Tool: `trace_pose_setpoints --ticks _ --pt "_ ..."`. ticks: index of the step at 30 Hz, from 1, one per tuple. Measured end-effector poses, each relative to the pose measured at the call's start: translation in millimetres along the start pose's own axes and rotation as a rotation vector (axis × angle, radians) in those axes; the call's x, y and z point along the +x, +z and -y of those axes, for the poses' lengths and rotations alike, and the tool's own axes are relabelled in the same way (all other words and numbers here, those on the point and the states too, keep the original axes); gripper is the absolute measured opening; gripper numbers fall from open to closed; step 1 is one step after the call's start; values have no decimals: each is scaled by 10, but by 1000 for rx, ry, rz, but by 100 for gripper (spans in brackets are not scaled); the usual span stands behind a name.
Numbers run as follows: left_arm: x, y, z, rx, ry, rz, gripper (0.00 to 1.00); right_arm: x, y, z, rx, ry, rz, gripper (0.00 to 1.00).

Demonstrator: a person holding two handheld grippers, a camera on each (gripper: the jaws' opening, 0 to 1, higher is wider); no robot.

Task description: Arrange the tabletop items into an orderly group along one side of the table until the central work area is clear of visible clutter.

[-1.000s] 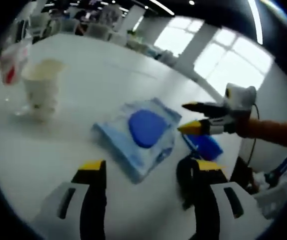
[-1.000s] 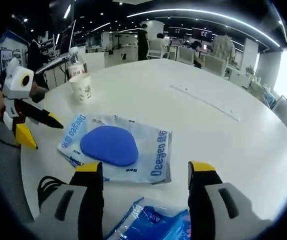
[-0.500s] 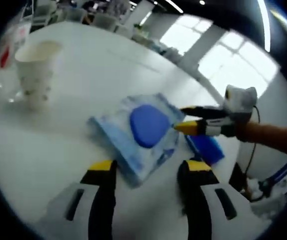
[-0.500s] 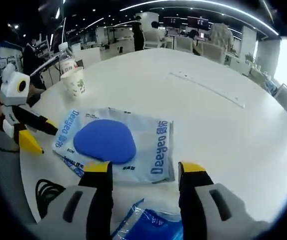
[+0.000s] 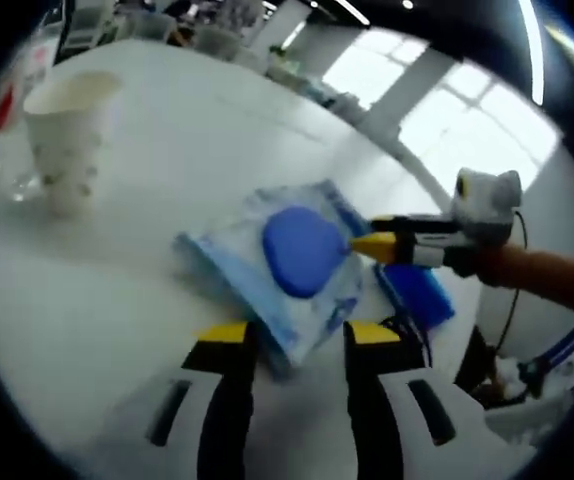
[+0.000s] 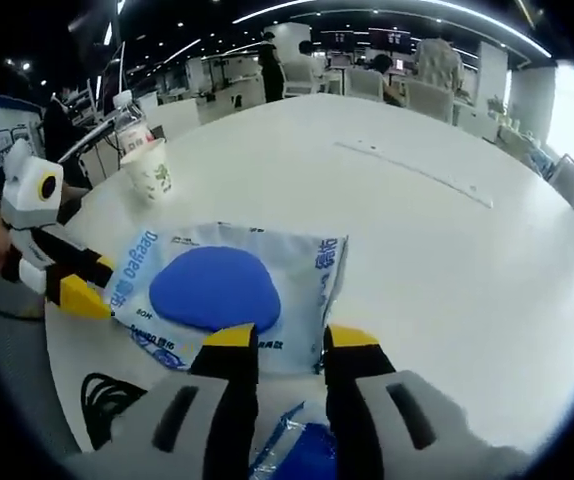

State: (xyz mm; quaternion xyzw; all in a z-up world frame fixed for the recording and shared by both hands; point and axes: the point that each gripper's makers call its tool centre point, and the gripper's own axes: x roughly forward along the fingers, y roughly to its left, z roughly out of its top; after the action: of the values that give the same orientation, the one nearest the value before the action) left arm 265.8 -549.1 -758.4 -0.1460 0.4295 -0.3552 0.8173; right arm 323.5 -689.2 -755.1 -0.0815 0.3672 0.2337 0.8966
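Note:
A light-blue wipes pack (image 5: 302, 255) (image 6: 229, 290) with a dark blue oval lid lies flat on the white table (image 5: 167, 200) (image 6: 417, 220). My left gripper (image 5: 295, 335) has its jaws drawn in on the pack's near corner. My right gripper (image 6: 290, 338) has narrowed onto the opposite edge of the pack. Each gripper also appears in the other's view: the right gripper (image 5: 375, 238) at the pack's far side, the left gripper (image 6: 79, 280) at its left corner. A blue packet (image 5: 417, 297) (image 6: 302, 450) lies beside the pack.
A paper cup (image 5: 62, 125) (image 6: 150, 170) stands beside a clear bottle (image 5: 7, 100) (image 6: 127, 108) near the table's rim. A black cable (image 6: 107, 395) lies by the blue packet. Chairs, desks and people stand in the background.
Both grippers have moved in on the wipes pack from opposite sides. Their jaws have narrowed from wide open to close around its edges. The pack has stayed in place.

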Motion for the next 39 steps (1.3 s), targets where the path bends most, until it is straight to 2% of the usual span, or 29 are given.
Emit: trace_pose_setpoints --ticks 8,11,19,27,39 --pt "-19 -25 -73 -12 21 -18 13 -61 -54 78 5 -41 -11 2" --pt "-24 -17 -86 -22 24 -19 11 -77 -65 67 15 -39 -12 1" --pt "-53 3 -111 -23 26 -25 5 -108 -70 15 -27 -32 -11 0" --pt "-110 106 -178 -34 34 -14 1 -129 -52 -37 -26 -24 4 0" --pt "-138 288 -327 -6 67 -1 0 -110 -13 -91 -9 -14 30 0"
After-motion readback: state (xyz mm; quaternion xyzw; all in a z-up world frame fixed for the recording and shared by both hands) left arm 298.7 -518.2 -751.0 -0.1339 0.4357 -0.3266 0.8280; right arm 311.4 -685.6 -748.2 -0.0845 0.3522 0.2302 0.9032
